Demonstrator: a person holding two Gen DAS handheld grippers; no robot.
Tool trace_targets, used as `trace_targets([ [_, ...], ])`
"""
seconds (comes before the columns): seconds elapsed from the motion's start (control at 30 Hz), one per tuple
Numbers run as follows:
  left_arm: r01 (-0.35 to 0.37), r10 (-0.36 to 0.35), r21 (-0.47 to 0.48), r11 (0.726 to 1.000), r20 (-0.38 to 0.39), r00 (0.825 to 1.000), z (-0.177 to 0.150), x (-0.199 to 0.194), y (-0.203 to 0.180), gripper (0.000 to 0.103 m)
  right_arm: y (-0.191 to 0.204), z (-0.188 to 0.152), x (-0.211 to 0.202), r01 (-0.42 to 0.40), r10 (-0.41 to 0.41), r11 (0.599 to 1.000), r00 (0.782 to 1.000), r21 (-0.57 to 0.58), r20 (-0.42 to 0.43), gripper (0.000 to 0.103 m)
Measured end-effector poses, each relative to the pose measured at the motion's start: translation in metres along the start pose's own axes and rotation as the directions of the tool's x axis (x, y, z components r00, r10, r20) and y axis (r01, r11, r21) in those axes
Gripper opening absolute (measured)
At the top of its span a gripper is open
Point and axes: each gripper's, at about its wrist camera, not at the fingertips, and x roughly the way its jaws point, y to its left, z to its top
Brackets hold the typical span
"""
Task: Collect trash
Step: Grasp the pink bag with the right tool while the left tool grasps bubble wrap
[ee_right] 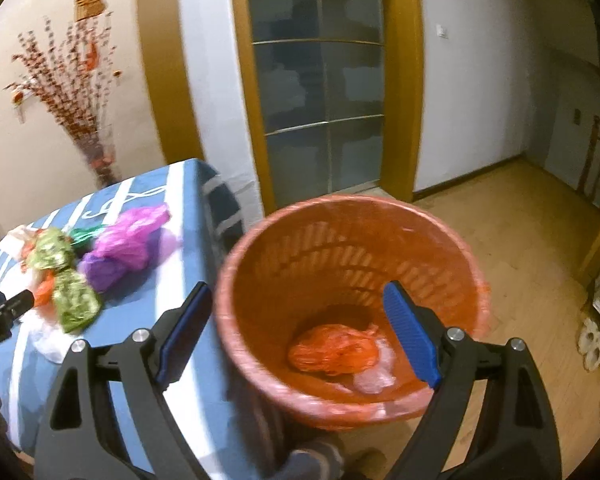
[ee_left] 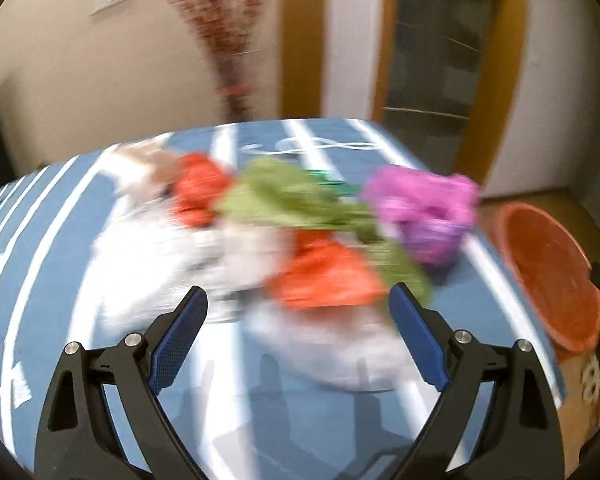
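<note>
Left claw [ee_left: 298, 300] wide over bags [ee_left: 324, 272], right claw [ee_right: 298, 296] wide above bin [ee_right: 352, 312]

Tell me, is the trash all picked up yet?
Not yet. An orange bag and a clear one already lie in the orange bin. Both the left gripper and right gripper are open and empty. Purple bags, green bags and others still sit on the table.

Dim warm indoor light; left view heavily motion-blurred, right sharper; fisheye bending, dark vignetted corners
</note>
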Motion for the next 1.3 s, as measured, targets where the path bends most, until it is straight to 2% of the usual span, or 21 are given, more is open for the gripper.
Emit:
trace_targets([
  [0.17, -0.078, 0.083, -0.108, 0.991, 0.041, 0.996, -0.002, -0.001, 0.06, 0.091, 0.047, 0.008, 0.012, -0.086, 0.086, 0.996, 0.996, -0.035, -0.003, 0.085],
  [0.3, -0.147, 0.151, -0.085, 0.985, 0.036, 0.988, 0.001, 0.003, 0.085, 0.091, 0.084, 0.02, 0.034, -0.156, 0.155, 0.987, 0.987, -0.039, -0.031, 0.085],
  [0.43, -0.174, 0.175, -0.098, 0.98, 0.007, 0.985, 0.003, 0.013, 0.104, 0.091, 0.118, 0.032, 0.061, -0.206, 0.203, 0.978, 0.976, -0.029, -0.075, 0.085],
  [0.63, -0.147, 0.143, -0.128, 0.981, -0.039, 0.989, 0.001, 0.022, 0.12, 0.091, 0.149, 0.034, 0.107, -0.168, 0.159, 0.985, 0.971, -0.034, -0.176, 0.077],
  [0.7, -0.136, 0.13, -0.143, 0.98, -0.05, 0.99, 0.0, 0.025, 0.122, 0.092, 0.147, 0.029, 0.115, -0.175, 0.165, 0.984, 0.963, -0.026, -0.213, 0.07],
  [0.73, -0.119, 0.111, -0.159, 0.98, -0.058, 0.992, 0.002, 0.029, 0.124, 0.092, 0.146, 0.025, 0.118, -0.187, 0.176, 0.982, 0.956, -0.023, -0.234, 0.063],
  [0.77, -0.111, 0.103, -0.166, 0.98, -0.06, 0.993, 0.001, 0.029, 0.124, 0.092, 0.146, 0.022, 0.118, -0.197, 0.185, 0.98, 0.952, -0.023, -0.242, 0.056],
  [0.87, -0.101, 0.091, -0.176, 0.979, -0.064, 0.994, 0.005, 0.035, 0.125, 0.092, 0.147, 0.017, 0.113, -0.209, 0.191, 0.977, 0.954, -0.054, -0.232, 0.044],
  [1.03, -0.1, 0.083, -0.177, 0.979, -0.101, 0.991, 0.011, 0.052, 0.121, 0.091, 0.147, 0.014, 0.106, -0.204, 0.181, 0.975, 0.96, -0.089, -0.214, 0.04],
  [1.1, -0.076, 0.052, -0.197, 0.977, -0.126, 0.991, 0.009, 0.059, 0.123, 0.08, 0.145, 0.013, 0.104, -0.202, 0.18, 0.975, 0.961, -0.092, -0.21, 0.038],
  [1.17, -0.045, 0.016, -0.213, 0.976, -0.137, 0.99, 0.006, 0.061, 0.121, 0.063, 0.143, 0.012, 0.101, -0.199, 0.177, 0.975, 0.963, -0.094, -0.204, 0.037],
  [1.2, -0.042, 0.012, -0.217, 0.975, -0.134, 0.991, 0.005, 0.061, 0.121, 0.06, 0.141, 0.013, 0.099, -0.197, 0.175, 0.976, 0.964, -0.096, -0.199, 0.036],
  [1.27, -0.033, 0.007, -0.214, 0.976, -0.121, 0.993, 0.004, 0.058, 0.119, 0.043, 0.138, 0.013, 0.095, -0.196, 0.175, 0.976, 0.965, -0.094, -0.193, 0.035],
  [1.3, -0.029, 0.004, -0.214, 0.976, -0.119, 0.993, 0.004, 0.056, 0.119, 0.04, 0.137, 0.014, 0.094, -0.196, 0.176, 0.976, 0.966, -0.092, -0.19, 0.034],
])
